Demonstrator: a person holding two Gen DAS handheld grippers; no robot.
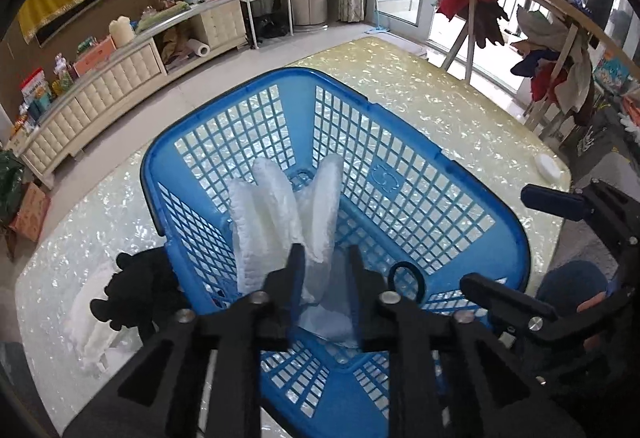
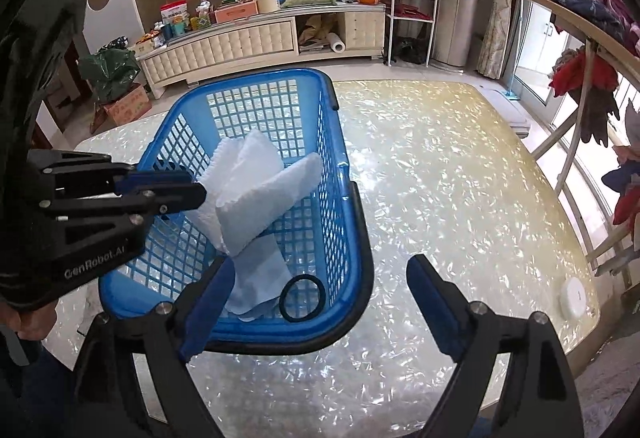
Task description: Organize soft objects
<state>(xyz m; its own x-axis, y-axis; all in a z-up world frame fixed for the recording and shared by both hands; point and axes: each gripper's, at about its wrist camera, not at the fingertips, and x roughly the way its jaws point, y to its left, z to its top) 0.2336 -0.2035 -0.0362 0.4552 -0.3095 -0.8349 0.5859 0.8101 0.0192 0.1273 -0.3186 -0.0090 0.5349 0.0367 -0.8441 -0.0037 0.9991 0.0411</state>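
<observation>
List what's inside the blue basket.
Inside the blue basket: a white towel, gripped by the left tool and hanging down to the floor of the basket, and a black hair tie lying flat. The towel covers part of the floor, so anything beneath stays hidden.

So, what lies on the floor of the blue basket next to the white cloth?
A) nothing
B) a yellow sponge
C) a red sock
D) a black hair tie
D: a black hair tie lies on the blue basket floor beside the white cloth.
</observation>
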